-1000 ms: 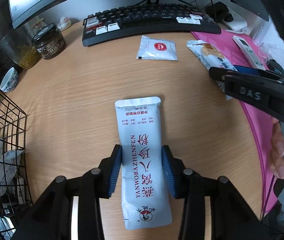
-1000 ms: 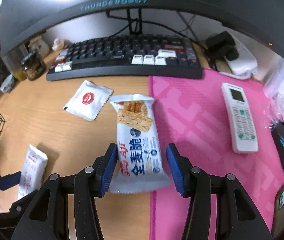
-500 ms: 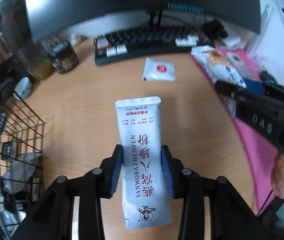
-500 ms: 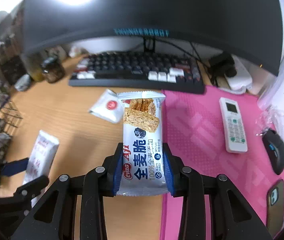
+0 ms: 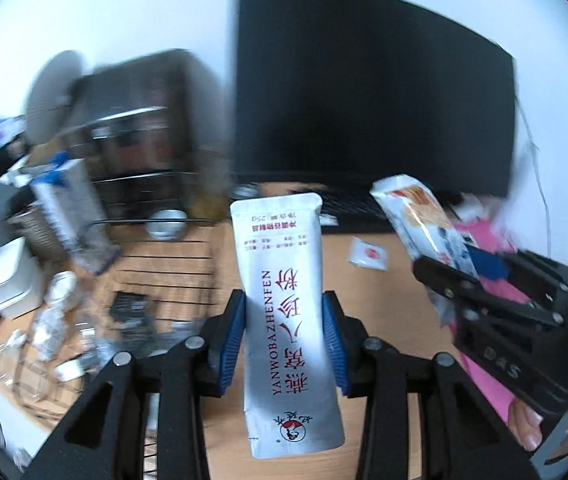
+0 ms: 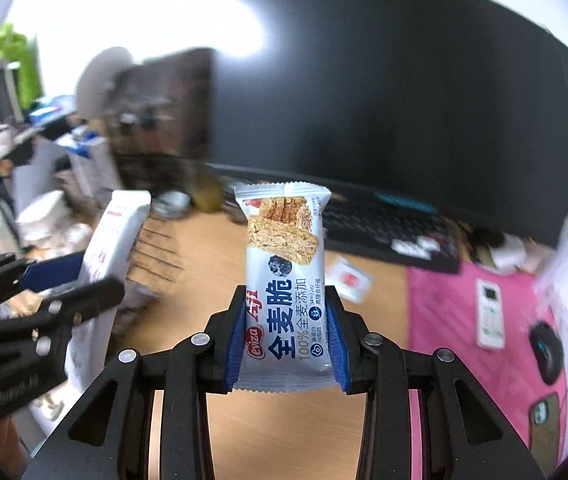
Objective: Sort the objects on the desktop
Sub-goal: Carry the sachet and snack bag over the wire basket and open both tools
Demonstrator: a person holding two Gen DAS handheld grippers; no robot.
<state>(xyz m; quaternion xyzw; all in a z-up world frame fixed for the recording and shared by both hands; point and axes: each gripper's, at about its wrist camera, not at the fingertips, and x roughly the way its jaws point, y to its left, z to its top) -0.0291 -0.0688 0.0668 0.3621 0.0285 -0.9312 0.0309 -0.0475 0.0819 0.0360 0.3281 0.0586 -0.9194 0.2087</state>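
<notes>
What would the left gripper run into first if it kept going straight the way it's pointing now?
Probably the dark monitor. The left gripper, shut on the white sachet, points past the desk's far edge toward the screen. Depth is unclear through the blur, so the keyboard below might come first.

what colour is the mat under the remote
Pink, seen best in the right wrist view: the mat lies under the white remote.

The left gripper [image 5: 285,342] is up in the air with its two blue pads squeezing the sides of a long white packet [image 5: 284,312]. The right gripper [image 6: 285,344] is up beside it, pads tight on a snack bar packet [image 6: 285,280]. Both point forward and down.
</notes>
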